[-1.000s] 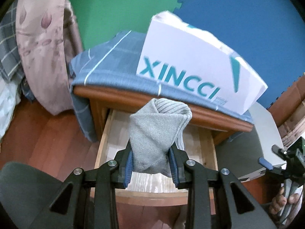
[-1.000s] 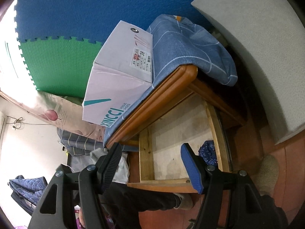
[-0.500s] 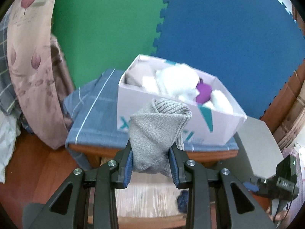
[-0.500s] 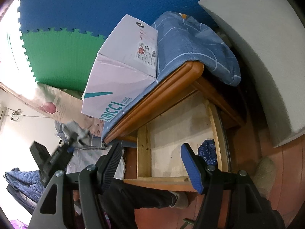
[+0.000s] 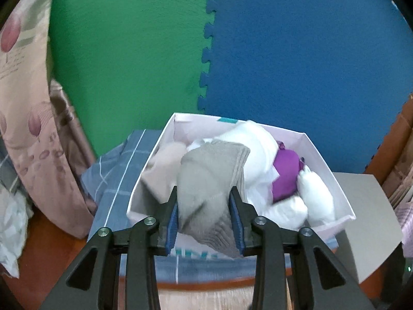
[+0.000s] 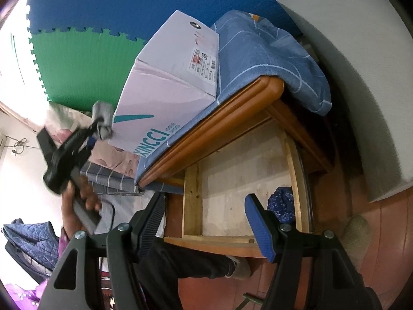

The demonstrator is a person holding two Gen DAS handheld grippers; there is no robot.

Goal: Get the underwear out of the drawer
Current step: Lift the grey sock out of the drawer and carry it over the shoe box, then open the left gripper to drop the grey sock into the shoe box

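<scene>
Far left in the left wrist view: a pink floral curtain [image 5: 28, 139], with crumpled white fabric [image 5: 13, 222] below it. Behind, a green foam mat [image 5: 129, 51] locked into a blue foam mat [image 5: 309, 51]. Draped over the wooden nightstand [image 6: 214, 134], a blue checked cloth [image 5: 118, 180]. On the cloth, an open white shoe box [image 5: 343, 196], already stuffed with white bundles [image 5: 315, 193], a beige piece [image 5: 165, 160] and a purple piece [image 5: 285, 173].

Centre, near the camera: the left gripper [image 5: 205, 218], jaws easing apart yet with the blue pads [image 5: 172, 219] pressed on a folded grey ribbed garment [image 5: 209, 180], the underwear of the task. Held above the near edge of the box, out of the drawer, upper end leaning over the box contents.

From the right wrist view, left to right: a hand [image 6: 82, 199] carrying that left gripper, the grey garment raised beside the lettered wall of the box. Then the nightstand top, and below it the pulled-out drawer [image 6: 192, 201], pale floor mostly bare. In its right near corner, a dark blue patterned bundle [image 6: 282, 205]. In the foreground, the right gripper [image 6: 206, 222], spread wide, nothing between its fingers, aimed at the drawer. Far right, a grey padded slab [image 6: 361, 77] and reddish floor [image 6: 387, 219].
</scene>
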